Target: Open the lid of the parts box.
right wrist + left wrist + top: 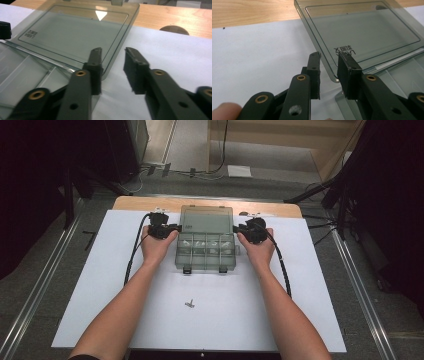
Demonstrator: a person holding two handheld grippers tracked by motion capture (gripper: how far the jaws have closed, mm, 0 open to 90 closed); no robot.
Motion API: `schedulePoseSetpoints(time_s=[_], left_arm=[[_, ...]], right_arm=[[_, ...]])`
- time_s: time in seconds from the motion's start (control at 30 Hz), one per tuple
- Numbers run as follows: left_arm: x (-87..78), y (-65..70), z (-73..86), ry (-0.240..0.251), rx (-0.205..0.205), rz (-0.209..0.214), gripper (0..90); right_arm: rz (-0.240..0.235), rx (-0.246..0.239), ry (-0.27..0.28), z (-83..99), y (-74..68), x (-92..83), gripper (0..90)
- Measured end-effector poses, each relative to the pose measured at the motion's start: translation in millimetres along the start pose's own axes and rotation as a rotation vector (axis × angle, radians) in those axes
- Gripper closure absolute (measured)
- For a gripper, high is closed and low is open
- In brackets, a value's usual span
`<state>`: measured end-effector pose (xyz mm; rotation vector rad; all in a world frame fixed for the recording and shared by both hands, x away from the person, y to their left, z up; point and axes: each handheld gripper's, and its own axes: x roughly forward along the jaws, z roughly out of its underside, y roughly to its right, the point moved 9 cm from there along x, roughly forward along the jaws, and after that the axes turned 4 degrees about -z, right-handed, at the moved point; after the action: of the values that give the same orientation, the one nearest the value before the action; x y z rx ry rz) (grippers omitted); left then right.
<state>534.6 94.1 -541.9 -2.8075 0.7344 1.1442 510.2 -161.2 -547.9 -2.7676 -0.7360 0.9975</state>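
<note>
A smoky clear compartment box (205, 262) lies on the white table top (125, 290), and its lid (207, 219) is folded back flat behind it. My left gripper (171, 228) is at the lid's left edge. In the left gripper view the jaws (329, 55) stand apart, and the lid's near corner (332, 72) runs between them without being pressed. My right gripper (241, 229) is at the lid's right edge. In the right gripper view it (113, 50) is open, with the lid's edge (110, 62) just inside its left jaw. Small pale parts lie in the box's compartments.
A small metal part (189, 304) lies alone on the white surface in front of the box. A wooden strip (145, 202) borders the table's far edge. Two dark latches (187, 269) hang at the box's front. Cables trail from both grippers along my forearms.
</note>
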Motion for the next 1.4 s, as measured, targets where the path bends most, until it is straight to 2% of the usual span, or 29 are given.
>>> schedulePoseSetpoints(time_s=[0.07,0.1,0.2,0.27,0.37,0.43,0.57,0.63,0.7,0.83,0.9,0.93,0.97,1.13,1.4], left_arm=[[-2.9,0.4,-0.2,-0.003,0.002,0.011,69.6],[-4.3,1.1,-0.3,-0.005,-0.003,0.019,64.2],[-9.7,3.8,-1.3,0.008,0.006,0.03,63.9],[-13.4,6.0,-1.3,0.007,0.014,0.042,56.4],[-17.7,10.5,-0.5,0.005,0.035,0.063,55.9],[-21.3,15.9,0.2,0.006,0.061,0.09,46.2],[-29.0,24.8,1.4,-0.004,0.09,0.126,34.5],[-32.6,28.5,0.8,-0.001,0.1,0.141,29.2],[-36.3,30.9,0.4,-0.007,0.106,0.139,22.5],[-42.1,36.8,2.1,-0.03,0.126,0.155,8.9],[-44.8,40.5,4.7,-0.042,0.141,0.187,0.0],[-45.9,42.7,5.7,-0.041,0.141,0.201,0.0],[-46.9,43.2,6.8,-0.045,0.146,0.192,0.0],[-53.8,49.3,10.9,-0.056,0.193,0.204,0.0],[-64.4,57.6,18.2,-0.061,0.238,0.214,0.0]], right_arm=[[-0.012,-0.01,0.015,-2.1,-1.4,-4.8,56.2],[-0.013,-0.02,0.024,-3.2,-2.1,-7.4,53.1],[-0.025,-0.036,0.048,-4.9,-5.7,-14.2,44.0],[-0.038,-0.033,0.064,-4.8,-7.9,-19.2,37.4],[-0.045,-0.037,0.068,-2.3,-8.8,-25.2,27.7],[-0.048,-0.04,0.073,0.2,-9.2,-30.5,21.2],[-0.053,-0.039,0.092,5.7,-9.9,-42.0,11.1],[-0.052,-0.052,0.1,8.8,-10.7,-47.6,4.4],[-0.065,-0.059,0.099,12.6,-13.5,-53.3,0.0],[-0.059,-0.083,0.115,18.8,-15.6,-66.3,0.0],[-0.047,-0.089,0.125,21.9,-15.0,-73.8,0.0],[-0.045,-0.091,0.128,23.7,-13.9,-77.5,0.0],[-0.05,-0.085,0.129,26.1,-14.0,-80.9,0.0],[-0.05,-0.091,0.14,39.2,-13.4,-96.1,0.0],[-0.047,-0.096,0.151,60.1,-10.4,-120.8,0.0]])
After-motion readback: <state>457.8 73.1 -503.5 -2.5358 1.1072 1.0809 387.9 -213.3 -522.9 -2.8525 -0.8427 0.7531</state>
